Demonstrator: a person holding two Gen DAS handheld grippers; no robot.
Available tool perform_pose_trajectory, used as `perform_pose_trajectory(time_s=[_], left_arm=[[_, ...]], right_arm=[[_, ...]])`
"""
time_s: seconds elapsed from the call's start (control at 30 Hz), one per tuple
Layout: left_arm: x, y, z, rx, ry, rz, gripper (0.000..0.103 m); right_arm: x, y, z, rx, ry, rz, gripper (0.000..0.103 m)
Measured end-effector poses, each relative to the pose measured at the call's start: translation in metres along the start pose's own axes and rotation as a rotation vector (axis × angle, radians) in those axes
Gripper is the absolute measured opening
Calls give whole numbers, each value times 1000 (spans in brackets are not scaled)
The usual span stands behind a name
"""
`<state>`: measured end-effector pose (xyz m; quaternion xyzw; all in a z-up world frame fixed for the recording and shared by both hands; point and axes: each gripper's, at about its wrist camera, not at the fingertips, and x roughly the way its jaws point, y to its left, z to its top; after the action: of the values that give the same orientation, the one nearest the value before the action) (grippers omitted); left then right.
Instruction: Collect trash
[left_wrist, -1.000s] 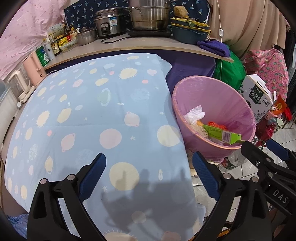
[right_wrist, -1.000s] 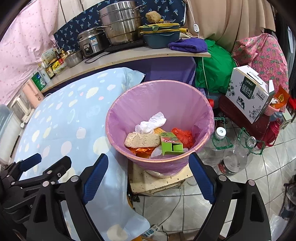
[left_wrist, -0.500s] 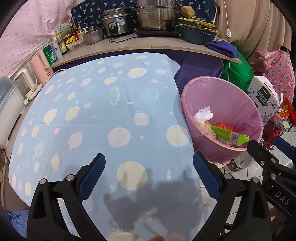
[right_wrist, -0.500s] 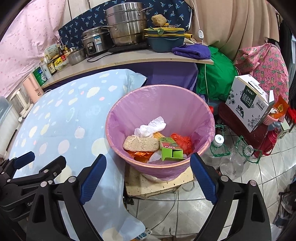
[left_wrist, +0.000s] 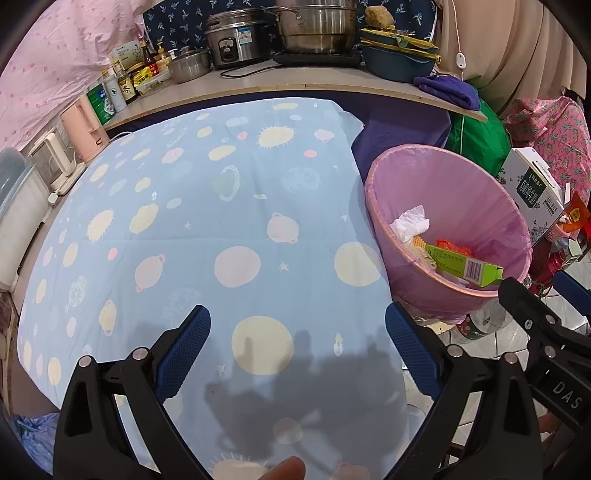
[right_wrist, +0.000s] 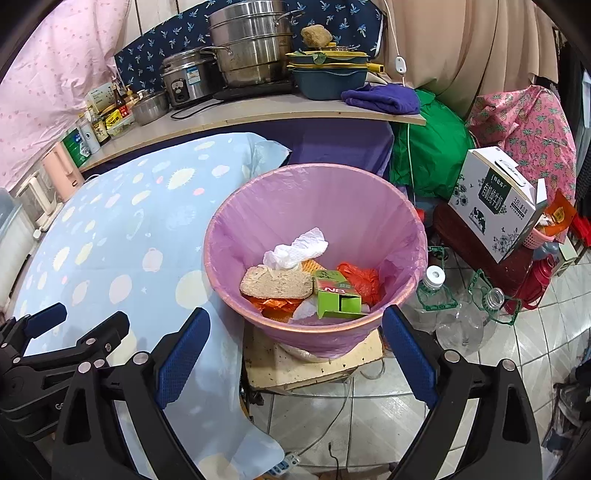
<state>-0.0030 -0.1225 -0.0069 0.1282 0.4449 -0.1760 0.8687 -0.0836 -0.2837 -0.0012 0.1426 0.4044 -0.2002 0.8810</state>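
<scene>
Lined bin (right_wrist: 317, 206) stands touching the tablecloth edge (right_wrist: 207, 291); tiled floor (right_wrist: 369, 413) beyond.

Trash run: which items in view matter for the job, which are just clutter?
Job:
pink bin
green carton
white tissue
orange wrapper
bread slice
right gripper, open, empty

Clutter:
steel pots
milk box
purple cloth
plastic bottles
</scene>
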Motion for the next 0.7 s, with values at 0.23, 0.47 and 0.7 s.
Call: perform_pose_trajectory(time_s=[0.23, 0.47, 0.7], left_arm=[[0, -1, -1, 3, 5, -2, 91], [1, -4, -3, 8, 11, -1, 92], [1, -6, -5, 13, 11, 4, 92]], right_arm=[[-2, -1, -2, -4, -16, -5, 96], [-1, 0, -2, -12, -14, -8, 96], [0, -1, -4, -8, -9, -9, 96]])
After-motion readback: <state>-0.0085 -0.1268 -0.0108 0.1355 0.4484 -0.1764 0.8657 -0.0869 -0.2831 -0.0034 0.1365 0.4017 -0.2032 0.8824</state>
